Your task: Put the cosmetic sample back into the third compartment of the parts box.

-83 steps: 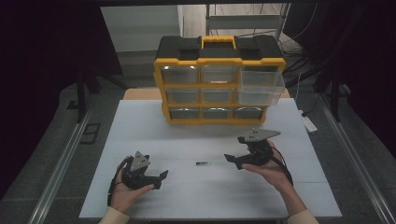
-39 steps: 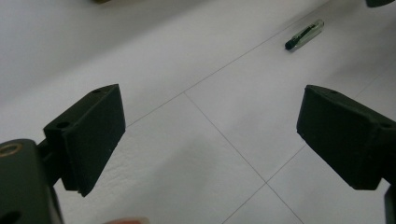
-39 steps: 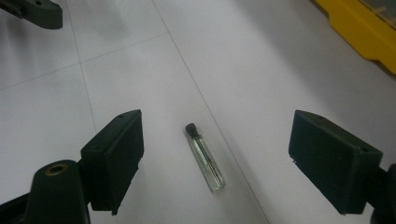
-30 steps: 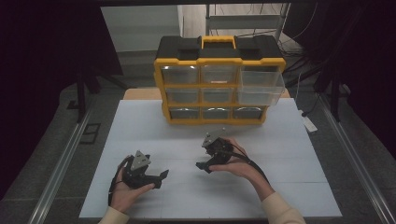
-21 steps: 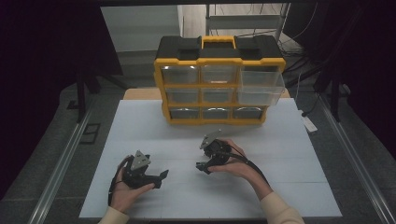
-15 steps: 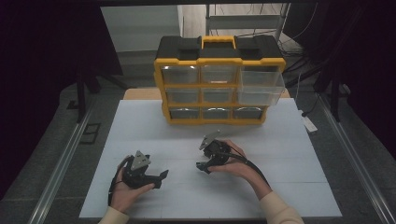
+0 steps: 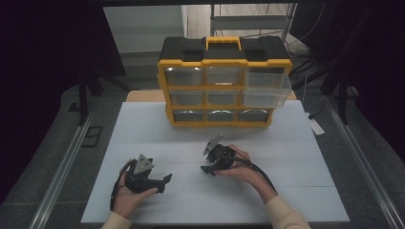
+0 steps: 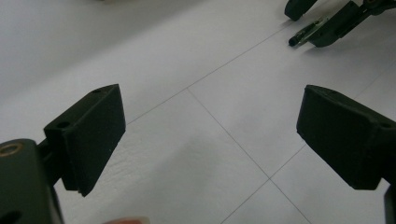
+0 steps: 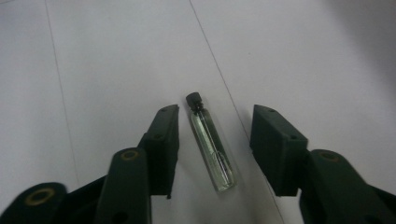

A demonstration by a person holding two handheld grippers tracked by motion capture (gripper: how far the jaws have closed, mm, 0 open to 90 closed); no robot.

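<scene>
A small glass vial (image 9: 210,144) with a black cap lies flat on the white table (image 7: 286,143). My right gripper (image 9: 215,115) points down over it with a jaw on each side. The jaws have just been closing, but gaps still show between the pads and the glass, so it is open. In the left gripper view, the same vial (image 8: 306,33) lies far off between the right gripper's jaws (image 8: 322,21). In the high view, the right gripper (image 7: 210,164) sits mid-table. My left gripper (image 7: 165,183) rests near the front left, open and holding nothing (image 8: 210,135).
A yellow-and-black drawer organizer (image 7: 224,81) stands at the back of the table. Its top-right clear drawer (image 7: 267,86) is pulled out. A white power strip (image 7: 315,126) lies off the right edge, and metal rails run along both sides.
The right hand came in from the right and settled over the vial. Its jaws have narrowed around the vial. The left hand has stayed put.
</scene>
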